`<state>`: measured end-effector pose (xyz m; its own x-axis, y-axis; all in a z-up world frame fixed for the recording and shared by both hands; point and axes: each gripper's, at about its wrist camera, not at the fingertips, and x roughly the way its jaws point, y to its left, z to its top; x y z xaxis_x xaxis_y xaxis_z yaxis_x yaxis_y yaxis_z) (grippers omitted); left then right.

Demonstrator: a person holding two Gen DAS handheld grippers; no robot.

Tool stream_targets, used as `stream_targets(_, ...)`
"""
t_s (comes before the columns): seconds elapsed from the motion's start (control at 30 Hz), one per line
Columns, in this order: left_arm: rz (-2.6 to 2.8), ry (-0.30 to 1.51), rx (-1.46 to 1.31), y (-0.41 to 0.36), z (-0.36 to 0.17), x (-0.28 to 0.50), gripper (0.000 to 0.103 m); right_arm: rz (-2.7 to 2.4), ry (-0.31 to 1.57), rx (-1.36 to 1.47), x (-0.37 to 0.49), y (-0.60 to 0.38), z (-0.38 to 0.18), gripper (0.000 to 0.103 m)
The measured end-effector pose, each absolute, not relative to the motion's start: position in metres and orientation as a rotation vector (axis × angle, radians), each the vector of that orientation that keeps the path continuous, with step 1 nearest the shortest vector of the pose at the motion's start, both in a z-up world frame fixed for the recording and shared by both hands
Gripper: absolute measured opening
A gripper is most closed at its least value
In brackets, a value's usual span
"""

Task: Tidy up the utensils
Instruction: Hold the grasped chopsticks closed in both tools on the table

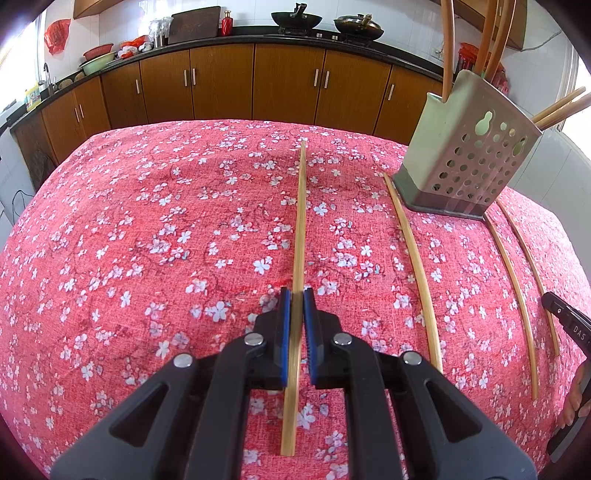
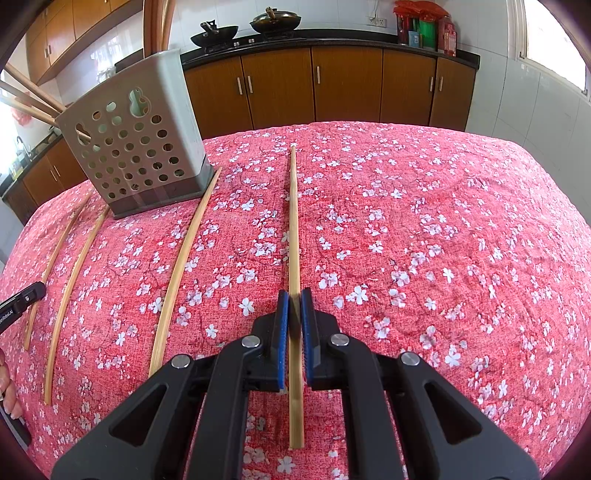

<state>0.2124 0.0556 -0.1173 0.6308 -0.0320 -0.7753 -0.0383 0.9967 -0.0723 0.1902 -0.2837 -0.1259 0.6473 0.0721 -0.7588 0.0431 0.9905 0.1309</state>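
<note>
We had a bamboo chopstick (image 1: 300, 236) clamped between the blue pads of our left gripper (image 1: 297, 295), the stick running lengthwise through the jaws and lying along the pink flowered tablecloth (image 1: 147, 229). Our right gripper (image 2: 294, 293) likewise had its jaws pressed together on a second chopstick (image 2: 293, 229), which lay straight ahead of it on the same cloth. Between the two held sticks, three loose chopsticks (image 1: 413, 258) lay side by side on the cloth, their far ends near the base of the perforated grey utensil holder (image 1: 469, 155). That holder stood upright toward the far edge of the table, with several chopsticks and long wooden handles (image 1: 448, 48) already sticking out of its top. Beyond the table ran brown kitchen cabinets (image 1: 221, 81) under a dark countertop, with two woks (image 1: 295, 18) on the stove.
</note>
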Motion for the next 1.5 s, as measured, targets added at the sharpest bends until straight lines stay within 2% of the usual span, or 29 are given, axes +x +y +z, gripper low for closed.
stream_targets(1.5, 0.003, 0.892, -0.089, 0.0555, -0.1158, 0.2133, 0.012, 0.016, 0.868, 0.146, 0.1915, -0.2836, -0.1247, 0.008)
